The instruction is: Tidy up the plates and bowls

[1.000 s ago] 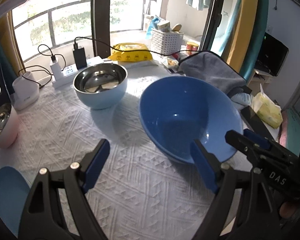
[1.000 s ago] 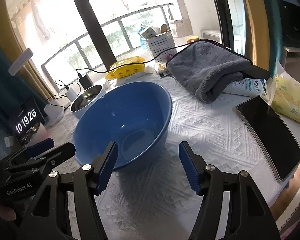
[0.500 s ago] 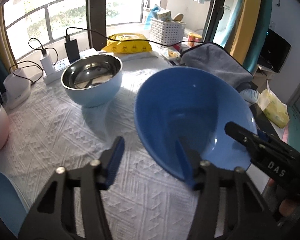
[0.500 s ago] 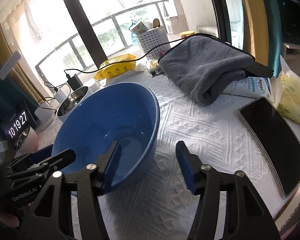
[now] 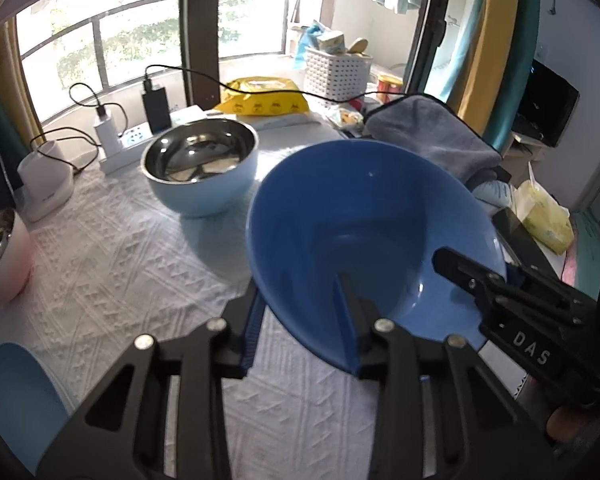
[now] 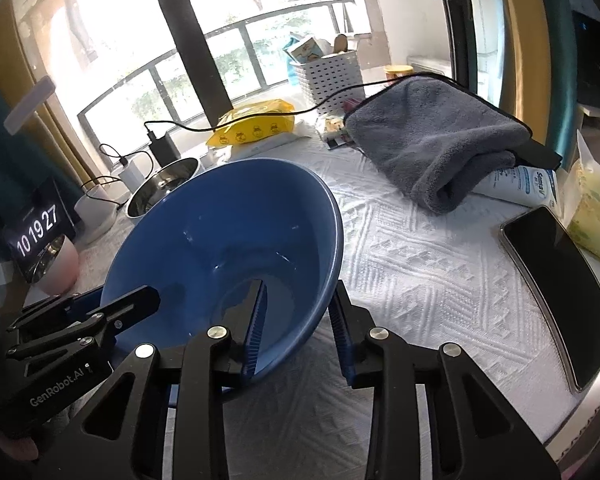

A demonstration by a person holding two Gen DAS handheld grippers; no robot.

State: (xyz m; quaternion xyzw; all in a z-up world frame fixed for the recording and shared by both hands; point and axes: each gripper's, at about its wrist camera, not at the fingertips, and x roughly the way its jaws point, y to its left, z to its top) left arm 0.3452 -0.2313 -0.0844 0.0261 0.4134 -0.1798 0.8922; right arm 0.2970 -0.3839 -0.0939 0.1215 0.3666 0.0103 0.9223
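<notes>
I hold the big blue bowl [image 5: 364, 232] from two sides, above the white textured worktop [image 5: 132, 264]. My left gripper [image 5: 300, 320] has its jaws pinching the bowl's near-left rim, one blue pad inside the bowl, the other outside under the wall. My right gripper [image 6: 300, 320] pinches the opposite rim the same way, one finger inside, one outside.

The bowl is round, so it has no long axis to speak of; its mouth faces up and tilts towards my cameras, the far rim higher than the near rim. I think its base is clear of the cloth, though my own fingers hide the underside.

A second ago both pairs of jaws stood spread wide and short of the bowl, which sat flat on the cloth. Now both have closed on the rim and the bowl is tipped.

Beyond it, well apart, sits the pale blue steel-lined bowl [image 5: 200, 168]. A pink cup [image 5: 0, 264] stands at the left edge, a light blue plate [image 5: 16, 400] lies near my left gripper, and a grey towel [image 6: 440, 140] is on the right.
</notes>
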